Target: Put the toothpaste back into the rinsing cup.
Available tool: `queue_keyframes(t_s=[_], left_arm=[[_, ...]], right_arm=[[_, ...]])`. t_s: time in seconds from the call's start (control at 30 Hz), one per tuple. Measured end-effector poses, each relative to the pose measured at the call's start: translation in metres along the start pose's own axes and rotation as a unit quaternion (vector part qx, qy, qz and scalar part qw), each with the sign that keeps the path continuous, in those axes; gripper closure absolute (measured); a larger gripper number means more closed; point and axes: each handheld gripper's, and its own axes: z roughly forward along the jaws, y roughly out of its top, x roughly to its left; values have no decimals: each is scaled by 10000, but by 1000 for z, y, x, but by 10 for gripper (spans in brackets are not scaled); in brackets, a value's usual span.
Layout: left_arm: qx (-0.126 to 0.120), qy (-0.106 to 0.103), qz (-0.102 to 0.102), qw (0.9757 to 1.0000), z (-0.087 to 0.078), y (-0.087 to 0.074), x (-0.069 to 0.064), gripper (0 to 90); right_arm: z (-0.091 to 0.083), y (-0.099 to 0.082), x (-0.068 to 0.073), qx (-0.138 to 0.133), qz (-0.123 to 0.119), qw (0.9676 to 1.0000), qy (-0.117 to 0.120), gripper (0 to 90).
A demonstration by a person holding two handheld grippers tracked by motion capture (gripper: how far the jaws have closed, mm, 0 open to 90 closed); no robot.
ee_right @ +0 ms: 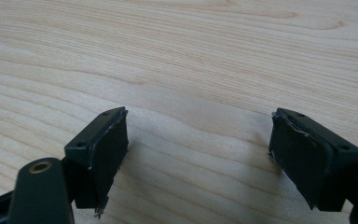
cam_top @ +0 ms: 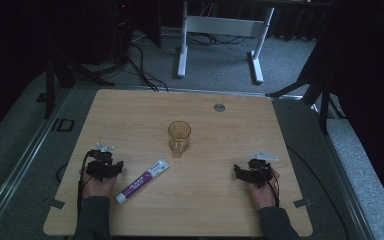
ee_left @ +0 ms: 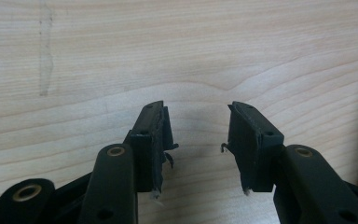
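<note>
A clear amber glass cup stands upright near the middle of the wooden table. A white and purple tube lies flat in front of it, slanting toward the left front. My left gripper rests low at the table's left, just left of the tube, and its jaws stand open over bare wood. At the right side my right gripper sits low too, its jaws wide open with only wood grain between them. Neither gripper touches the cup or the tube.
A small grey round cap is set into the table near its far edge. Beyond the table stands a white desk frame on grey carpet, with cables on the floor. Dark stands flank both sides.
</note>
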Motion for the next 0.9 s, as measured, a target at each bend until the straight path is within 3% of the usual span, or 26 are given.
queue_keyframes(t_s=[0.17, 0.4, 0.9], left_arm=[[-106, -55, 131, 9998, -8, 1, 0, 561], [-289, -222, 131, 9993, -22, 5, 1, 566], [-268, -320, 312, 9986, -46, 13, 2, 575]], right_arm=[[0, 0, 0, -2, -4, 10000, 4, 194], [0, 0, 0, -2, -7, 10000, 9, 194], [0, 0, 1, -9, -3, 10000, 15, 195]])
